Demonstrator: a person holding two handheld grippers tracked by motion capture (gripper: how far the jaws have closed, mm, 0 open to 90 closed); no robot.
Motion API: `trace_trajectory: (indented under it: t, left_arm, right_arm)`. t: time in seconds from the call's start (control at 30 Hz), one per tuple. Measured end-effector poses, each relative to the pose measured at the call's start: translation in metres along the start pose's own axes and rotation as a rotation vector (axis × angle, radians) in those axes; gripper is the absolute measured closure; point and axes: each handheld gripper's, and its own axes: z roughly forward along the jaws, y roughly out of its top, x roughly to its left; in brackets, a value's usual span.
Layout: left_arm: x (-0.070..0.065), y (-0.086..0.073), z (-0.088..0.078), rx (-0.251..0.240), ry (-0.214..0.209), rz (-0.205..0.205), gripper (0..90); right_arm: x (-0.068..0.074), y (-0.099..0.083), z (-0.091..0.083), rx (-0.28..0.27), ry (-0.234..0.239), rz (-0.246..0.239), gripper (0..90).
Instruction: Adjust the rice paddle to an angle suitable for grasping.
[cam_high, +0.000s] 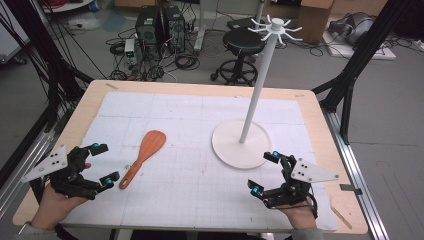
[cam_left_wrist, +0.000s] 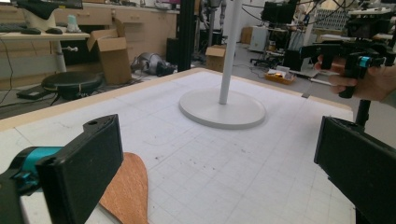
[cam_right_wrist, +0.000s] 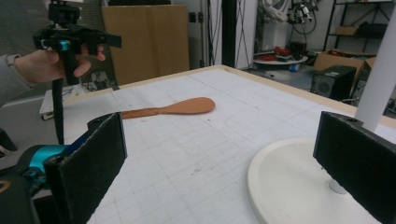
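Observation:
An orange-brown wooden spatula (cam_high: 142, 156) lies flat on the white gridded mat, blade toward the far side, handle toward the near left. My left gripper (cam_high: 103, 164) is held at the near left, just left of the spatula's handle, jaws wide apart and empty; the spatula blade (cam_left_wrist: 126, 191) peeks out beside its left jaw. My right gripper (cam_high: 264, 172) is held at the near right, open and empty, close to the white stand's round base (cam_high: 235, 145). In the right gripper view the spatula (cam_right_wrist: 173, 108) lies farther off, and the stand's base (cam_right_wrist: 289, 182) is close by.
The stand's tall white pole (cam_high: 260, 82) rises from the base to a hub of hooks (cam_high: 274, 27) at the top. The mat (cam_high: 200, 165) covers most of a wooden table (cam_high: 90, 97). Behind the table stand a stool (cam_high: 241, 47), computer cases and cables.

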Motion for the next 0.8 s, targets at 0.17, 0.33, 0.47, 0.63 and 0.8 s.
trace_trajectory:
  t: [0.17,0.33,0.47,0.63,0.8]
  left_arm:
    - [0.0,0.0,0.0,0.006,-0.006,0.005,3.5]
    - [-0.002,-0.001,0.001,0.014,-0.028,0.02,18.8]
    - [-0.003,-0.001,0.002,0.034,-0.045,0.026,36.5]
    - [-0.007,-0.004,0.0,0.061,0.013,0.133,63.0]
    - [-0.01,-0.006,-0.002,0.079,0.042,0.171,89.0]
  right_arm:
    - [-0.001,-0.001,0.0,0.001,-0.008,0.016,1.5]
    - [-0.002,-0.002,0.0,0.004,-0.008,0.024,1.5]
    - [-0.002,-0.002,0.001,0.008,-0.007,0.026,1.5]
    - [-0.002,-0.003,0.002,0.016,-0.011,0.028,1.5]
    - [-0.002,-0.003,0.002,0.019,-0.008,0.029,1.5]
